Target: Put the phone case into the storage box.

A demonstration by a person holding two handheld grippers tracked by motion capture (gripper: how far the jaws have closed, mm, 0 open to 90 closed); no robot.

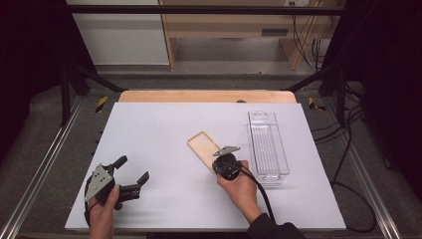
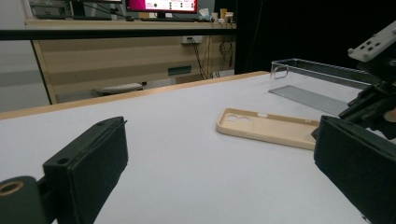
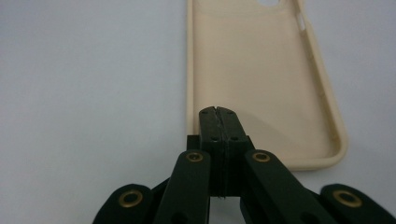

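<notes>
Your worktop (image 1: 164,164) is the biggest thing here: a pale grey-white sheet over a wooden board whose far edge shows as a tan strip. Beyond it, in the left gripper view, a light wood desk carries a monitor with a pink band along its lower edge; whatever is written there is too small to read.

Next in size is the clear plastic tray (image 1: 269,147), long and narrow, lying on the right part of the worktop with its length running near to far. It has a ribbed floor and bears no label that can be made out.

Just left of it, at an angle, lies the beige phone case (image 1: 204,148), hollow side up, camera cut-outs at its far end (no brand mark or lettering is legible on it). It rests flat on the worktop, apart from the tray.

Your right gripper (image 3: 218,112) is at the near end of the case. Its fingers (image 3: 227,126) are pressed together with nothing between them, and the tips sit over the case's hollow close to its near left corner; whether they touch the surface cannot be told.

Your left gripper (image 1: 133,169) lies low at the near left of the worktop, well apart from the case, fingers (image 2: 91,163) spread wide and empty, pointing towards the case and tray.
</notes>
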